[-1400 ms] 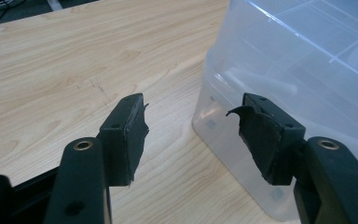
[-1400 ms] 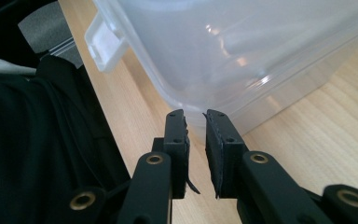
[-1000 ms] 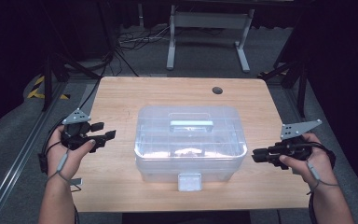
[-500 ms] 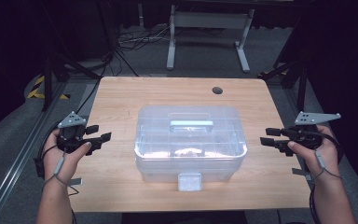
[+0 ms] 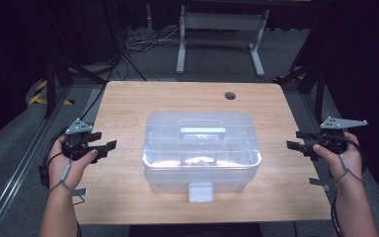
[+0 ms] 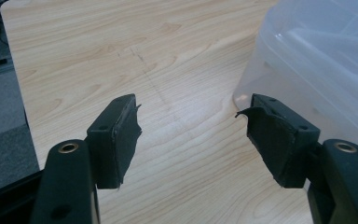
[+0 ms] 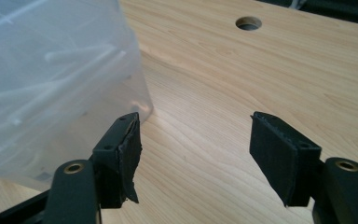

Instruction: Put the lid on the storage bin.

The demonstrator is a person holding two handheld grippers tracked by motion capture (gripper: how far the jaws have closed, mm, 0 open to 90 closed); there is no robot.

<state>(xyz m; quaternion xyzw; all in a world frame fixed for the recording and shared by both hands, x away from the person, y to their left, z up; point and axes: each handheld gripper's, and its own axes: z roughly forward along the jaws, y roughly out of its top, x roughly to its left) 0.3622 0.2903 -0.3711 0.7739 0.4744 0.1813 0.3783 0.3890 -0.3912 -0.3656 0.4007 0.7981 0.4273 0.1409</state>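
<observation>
Box: the clear plastic box sits shut in the middle of my desk, its lid on, a pale handle across the top and a latch on the near wall.
Left tool: my left tool hovers over the left part of the desk, pointing right toward the box. The box lies to its right, apart from it, with bare wood between.
Left tool state: released, with nothing between its jaws; they have just been opening further.
Left gripper view: the box wall rises just beyond the jaw on the right of this view, not touching it as far as I can tell; bare desk lies beyond the gap.
Right tool: my right tool hovers at the right edge of the desk, pointing left toward the box. The box lies to its left, well apart.
Right tool state: released and empty; its jaws have just been opening.
Right gripper view: the box wall lies behind the jaw on the left of this view; past the gap is bare wood, with the round cable hole at the far side.
</observation>
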